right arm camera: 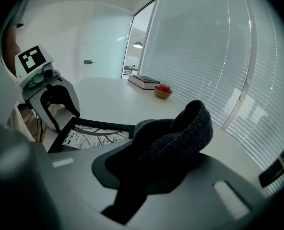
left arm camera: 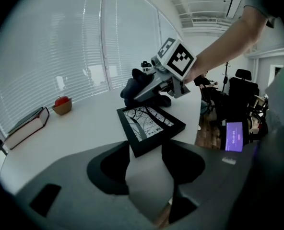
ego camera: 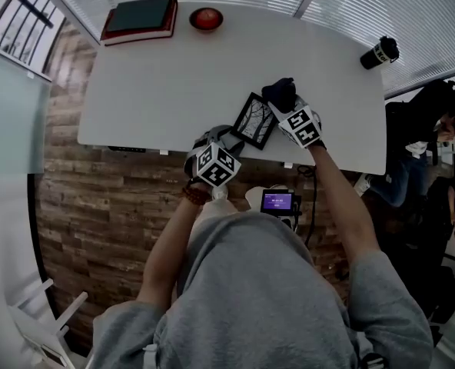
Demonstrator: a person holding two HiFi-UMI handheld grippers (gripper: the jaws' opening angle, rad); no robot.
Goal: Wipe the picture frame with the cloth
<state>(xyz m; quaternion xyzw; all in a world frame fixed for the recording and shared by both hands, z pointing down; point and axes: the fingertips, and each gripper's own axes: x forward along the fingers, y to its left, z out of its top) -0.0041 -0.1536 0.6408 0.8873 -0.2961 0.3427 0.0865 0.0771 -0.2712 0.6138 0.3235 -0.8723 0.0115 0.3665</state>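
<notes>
A black picture frame (ego camera: pixel 253 120) with a tree print lies on the white table (ego camera: pixel 151 91) near its front edge. My left gripper (ego camera: pixel 229 135) stands at the frame's near corner. In the left gripper view that corner (left arm camera: pixel 141 145) sits between the wide-set jaws, touching both. My right gripper (ego camera: pixel 283 108) is at the frame's far right side, shut on a dark knitted cloth (ego camera: pixel 280 93). In the right gripper view the cloth (right arm camera: pixel 180 128) bulges up out of the jaws, beside the frame (right arm camera: pixel 91 133). The left gripper view shows the cloth (left arm camera: pixel 135 87) just beyond the frame.
A book (ego camera: pixel 139 20) and a red apple in a bowl (ego camera: pixel 206 18) sit at the table's far left. A black cup (ego camera: pixel 379 53) stands at the far right corner. A device with a lit purple screen (ego camera: pixel 277 201) is below the table edge. A person (ego camera: pixel 435 121) sits at the right.
</notes>
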